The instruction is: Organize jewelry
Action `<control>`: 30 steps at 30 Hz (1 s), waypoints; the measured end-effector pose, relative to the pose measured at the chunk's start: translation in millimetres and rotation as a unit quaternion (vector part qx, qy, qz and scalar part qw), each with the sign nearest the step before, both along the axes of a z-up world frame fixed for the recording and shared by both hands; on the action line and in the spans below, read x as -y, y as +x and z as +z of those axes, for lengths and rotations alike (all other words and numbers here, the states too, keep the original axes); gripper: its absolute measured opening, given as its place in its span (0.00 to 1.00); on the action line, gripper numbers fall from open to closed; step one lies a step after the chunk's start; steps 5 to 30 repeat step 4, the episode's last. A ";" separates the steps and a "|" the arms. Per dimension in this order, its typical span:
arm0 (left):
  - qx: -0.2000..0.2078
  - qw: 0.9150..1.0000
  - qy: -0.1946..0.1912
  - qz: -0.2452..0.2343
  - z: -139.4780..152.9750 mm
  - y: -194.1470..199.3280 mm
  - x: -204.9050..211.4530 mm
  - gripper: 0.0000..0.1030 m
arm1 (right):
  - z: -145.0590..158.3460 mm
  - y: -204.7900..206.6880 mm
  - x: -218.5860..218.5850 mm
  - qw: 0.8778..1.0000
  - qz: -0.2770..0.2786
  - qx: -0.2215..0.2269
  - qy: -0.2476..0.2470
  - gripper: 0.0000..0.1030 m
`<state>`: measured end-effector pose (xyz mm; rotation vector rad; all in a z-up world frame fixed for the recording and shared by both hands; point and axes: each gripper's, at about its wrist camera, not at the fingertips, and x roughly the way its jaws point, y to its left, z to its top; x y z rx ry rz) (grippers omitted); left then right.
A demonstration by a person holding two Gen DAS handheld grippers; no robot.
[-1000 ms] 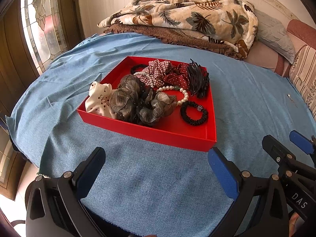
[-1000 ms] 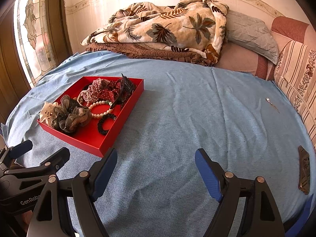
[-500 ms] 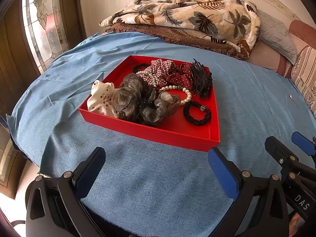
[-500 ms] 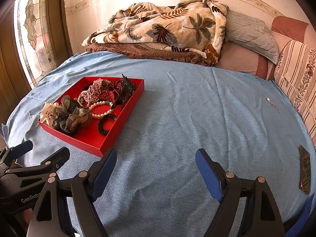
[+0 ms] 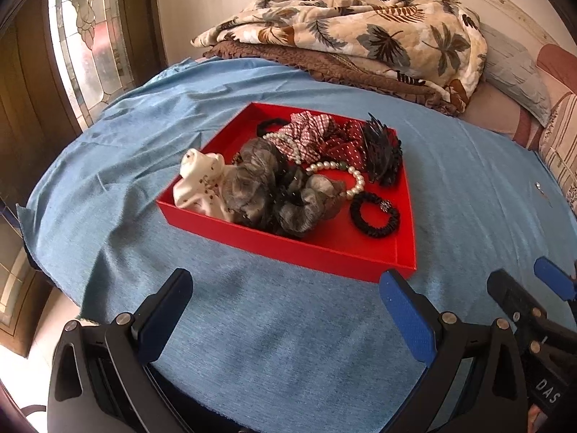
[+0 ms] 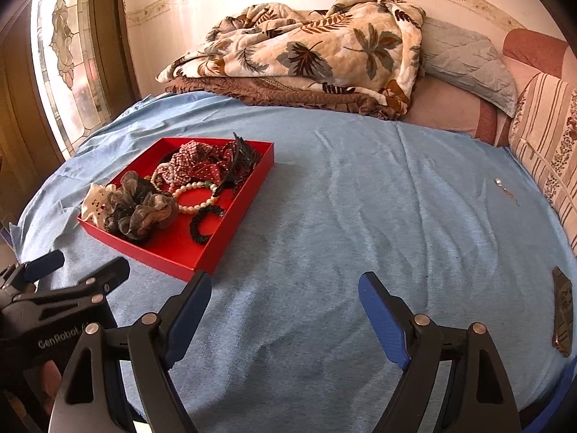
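Note:
A red tray [image 5: 324,249] [image 6: 180,259] sits on the blue bedspread. It holds a grey scrunchie [image 5: 267,195], a cream scrunchie [image 5: 198,184], a checked red scrunchie [image 5: 310,133], a pearl bracelet [image 5: 355,176], a black hair tie [image 5: 375,214] and a black claw clip [image 5: 382,155]. My left gripper [image 5: 285,306] is open and empty, just short of the tray's near wall. My right gripper [image 6: 285,310] is open and empty over bare cloth, right of the tray. A small silver hairpin [image 6: 505,189] lies far right.
A folded leaf-print quilt [image 6: 310,54] and pillows [image 6: 465,65] lie at the back. A stained-glass window [image 6: 65,72] is on the left. A brown flat object [image 6: 562,310] lies at the right edge of the bed.
The left view has shifted so the tray sits a little further right and nearer. The right gripper has barely moved. Both stay open.

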<state>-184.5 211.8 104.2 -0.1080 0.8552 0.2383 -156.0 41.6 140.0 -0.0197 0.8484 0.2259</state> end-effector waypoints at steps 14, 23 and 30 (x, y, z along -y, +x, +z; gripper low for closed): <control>0.005 1.000 0.003 -0.006 10.9 3.2 6.6 1.00 | -1.8 2.3 10.2 1.000 -0.002 -0.005 0.011 0.85; 0.005 1.000 0.003 -0.006 10.9 3.2 6.6 1.00 | -1.8 2.3 10.2 1.000 -0.002 -0.005 0.011 0.85; 0.005 1.000 0.003 -0.006 10.9 3.2 6.6 1.00 | -1.8 2.3 10.2 1.000 -0.002 -0.005 0.011 0.85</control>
